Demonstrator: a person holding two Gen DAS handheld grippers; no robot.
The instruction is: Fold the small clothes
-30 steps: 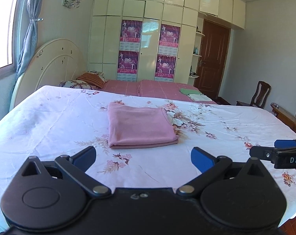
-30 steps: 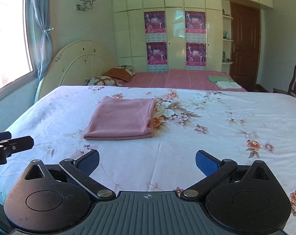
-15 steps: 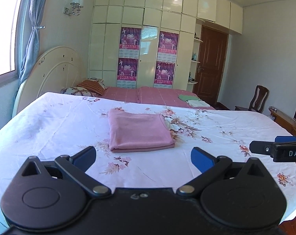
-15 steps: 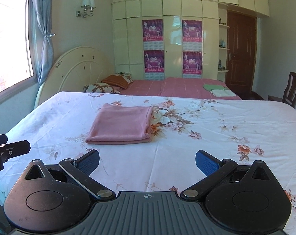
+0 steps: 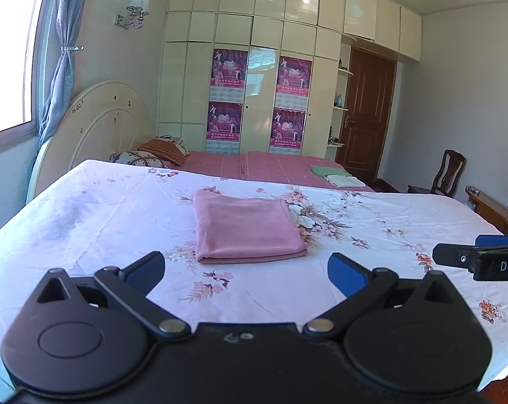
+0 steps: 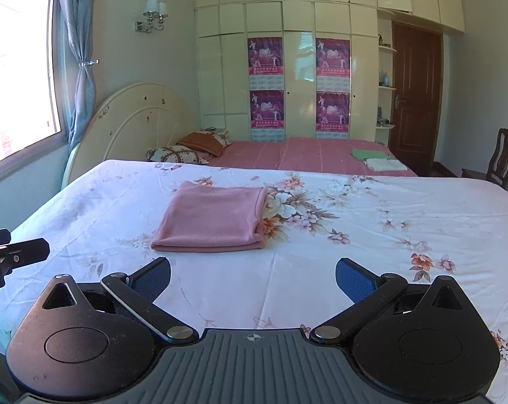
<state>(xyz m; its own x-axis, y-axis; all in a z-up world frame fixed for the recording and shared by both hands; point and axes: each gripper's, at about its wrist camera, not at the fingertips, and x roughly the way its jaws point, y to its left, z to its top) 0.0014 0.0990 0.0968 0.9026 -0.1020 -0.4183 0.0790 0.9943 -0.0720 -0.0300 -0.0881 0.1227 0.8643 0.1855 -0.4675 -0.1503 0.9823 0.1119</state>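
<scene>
A wide bed with a white floral-print sheet (image 5: 102, 208) fills both views. At its middle lies a pink cloth folded into a flat rectangle (image 5: 247, 227), resting on the sheet. The left tongs (image 5: 245, 271) and right tongs (image 6: 252, 277) hover near the cloth's close edge, both spread wide, holding nothing, blue pads (image 6: 353, 279) apart from it.
</scene>
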